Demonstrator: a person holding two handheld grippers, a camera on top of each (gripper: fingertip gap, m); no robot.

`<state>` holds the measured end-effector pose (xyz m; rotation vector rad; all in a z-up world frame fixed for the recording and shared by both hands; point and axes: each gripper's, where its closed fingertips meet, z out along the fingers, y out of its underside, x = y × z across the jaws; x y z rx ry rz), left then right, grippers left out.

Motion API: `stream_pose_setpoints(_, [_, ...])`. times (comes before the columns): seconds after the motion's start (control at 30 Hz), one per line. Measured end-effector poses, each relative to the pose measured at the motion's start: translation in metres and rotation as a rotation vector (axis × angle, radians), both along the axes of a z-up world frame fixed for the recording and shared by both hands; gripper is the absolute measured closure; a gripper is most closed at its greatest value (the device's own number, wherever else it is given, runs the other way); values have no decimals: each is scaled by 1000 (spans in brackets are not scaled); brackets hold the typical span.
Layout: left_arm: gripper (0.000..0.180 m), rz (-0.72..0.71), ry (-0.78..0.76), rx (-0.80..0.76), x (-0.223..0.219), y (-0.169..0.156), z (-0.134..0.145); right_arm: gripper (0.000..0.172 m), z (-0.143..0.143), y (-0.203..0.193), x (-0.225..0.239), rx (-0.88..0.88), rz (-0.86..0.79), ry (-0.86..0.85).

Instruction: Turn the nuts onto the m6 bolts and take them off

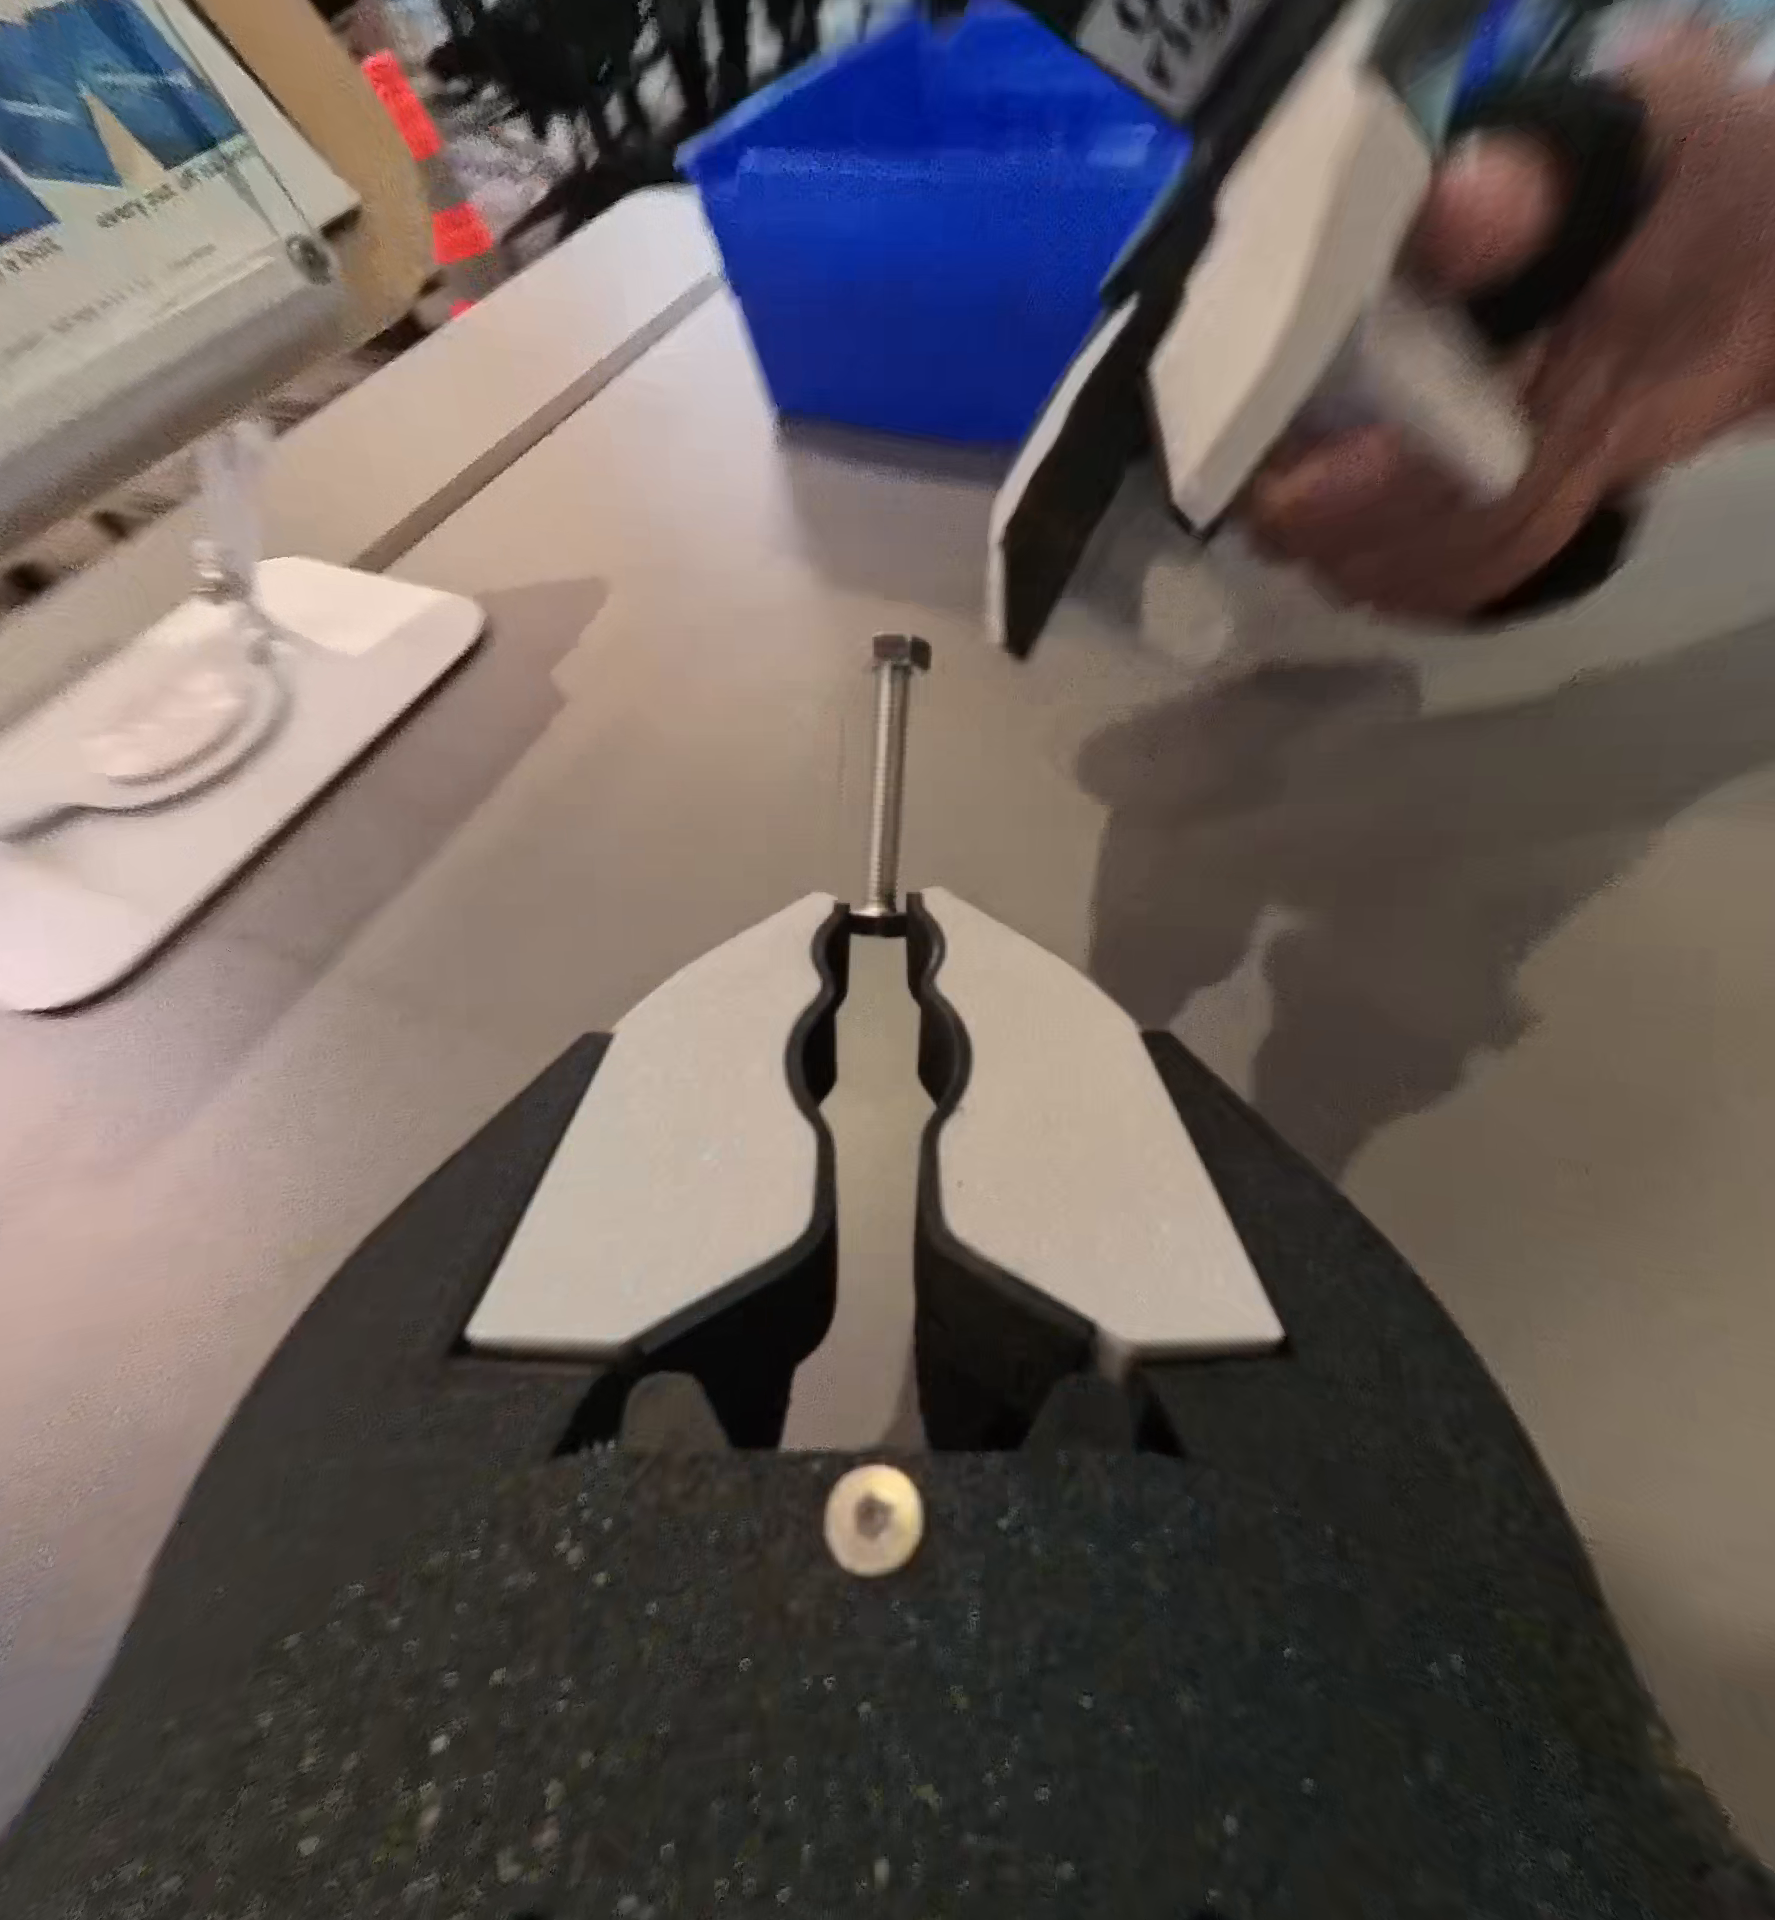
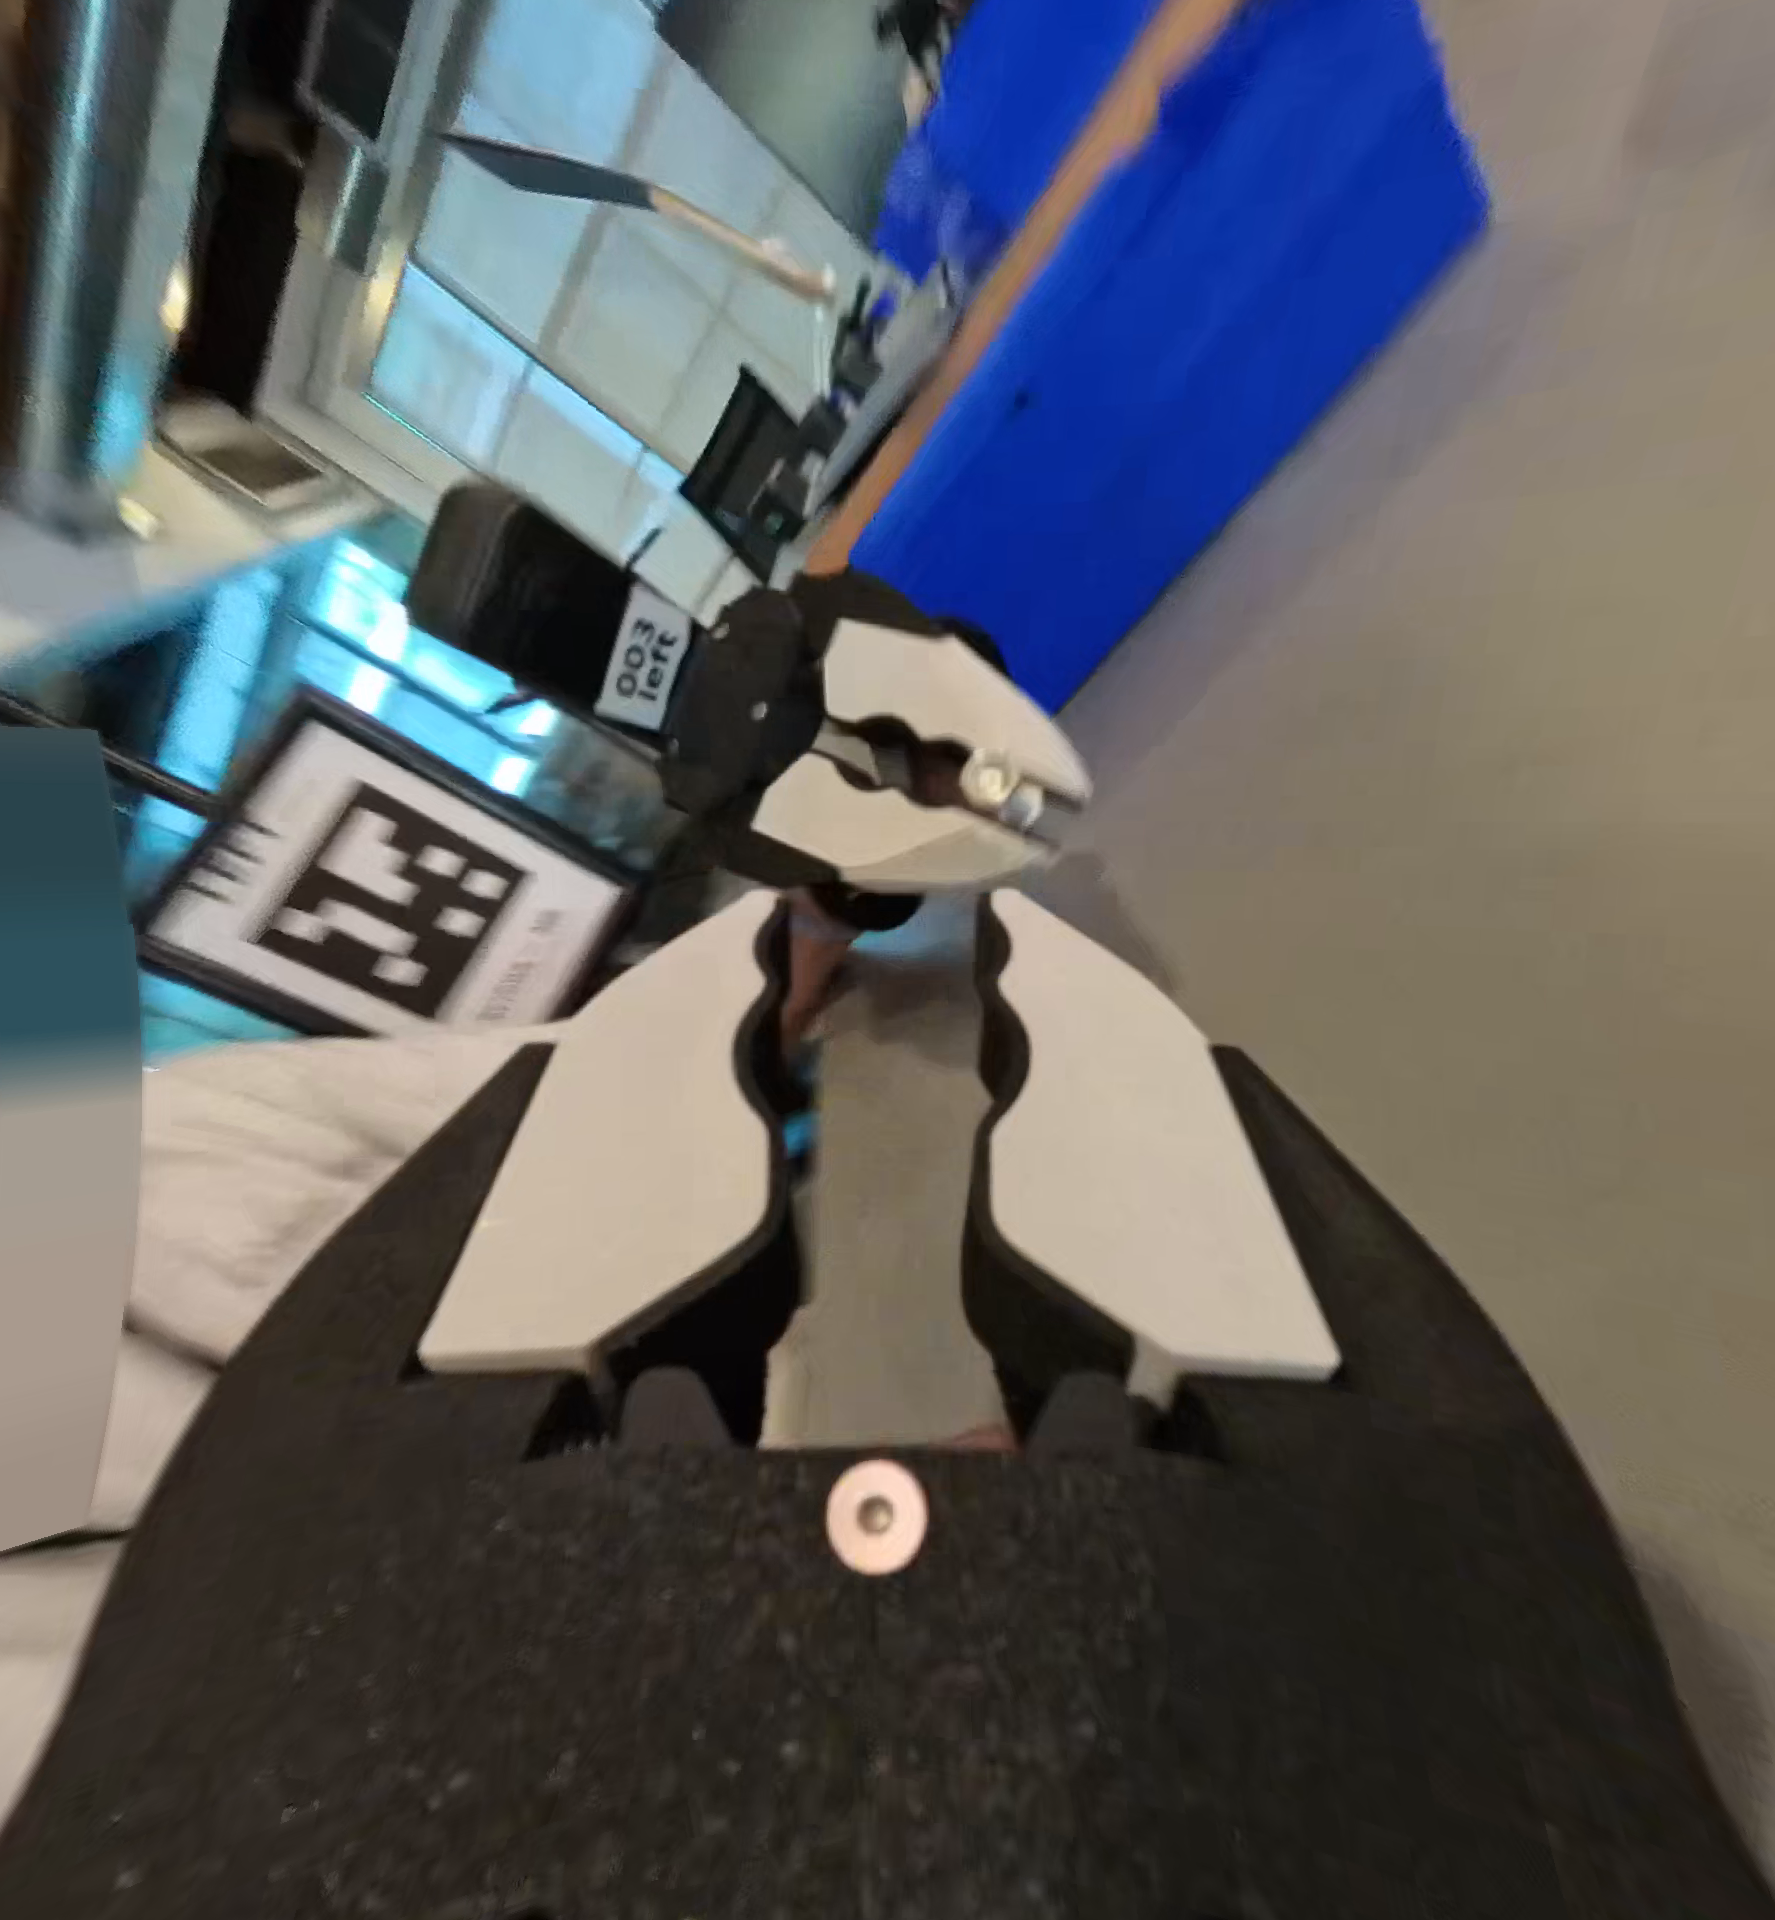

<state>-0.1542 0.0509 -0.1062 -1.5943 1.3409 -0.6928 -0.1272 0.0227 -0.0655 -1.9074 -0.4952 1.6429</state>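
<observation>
Grey table, blue bin top centre; left gripper pinches bolt, labelled body; right gripper open, empty.

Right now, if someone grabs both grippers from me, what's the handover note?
Left gripper: shut on the bolt at one end, shaft pointing forward over the grey table, nut at the far tip.
Right gripper: open, empty, close by, blurred.
Blue bin sits behind.
Done: nut sits on the bolt.
Left: whether it goes further on or comes off, I can't tell.
</observation>
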Motion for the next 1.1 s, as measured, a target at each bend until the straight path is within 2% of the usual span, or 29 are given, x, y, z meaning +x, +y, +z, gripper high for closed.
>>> stream_pose_setpoints(0.1, [171,-94,-174,-224,7,-18,18,122,23,0,4,415,-201,-22])
stream_pose_setpoints(0.2, [171,-178,-311,-374,14,-34,34,101,39,-2,4,574,-393,48])
stream_pose_setpoints(0.23, [171,-207,-344,-412,15,-40,38,103,43,-4,2,585,-423,89])
stream_pose_setpoints(0.3, [171,-262,-386,-463,18,-49,43,93,40,-8,-8,559,-382,86])
stream_pose_setpoints(0.43, [171,-312,-449,-522,18,-56,51,100,56,-23,-12,580,-335,227])
stream_pose_setpoints(0.47, [171,-321,-465,-538,17,-56,53,97,56,-24,-15,571,-313,226])
stream_pose_setpoints(0.77, [171,-349,-438,-563,20,-60,47,98,61,-34,-23,536,-257,320])
stream_pose_setpoints(0.97, [171,-308,-461,-561,12,-48,49,101,55,-30,-19,522,-277,299])
stream_pose_setpoints(1.1, [171,-352,-460,-562,14,-57,51,99,55,-23,-23,496,-293,309])
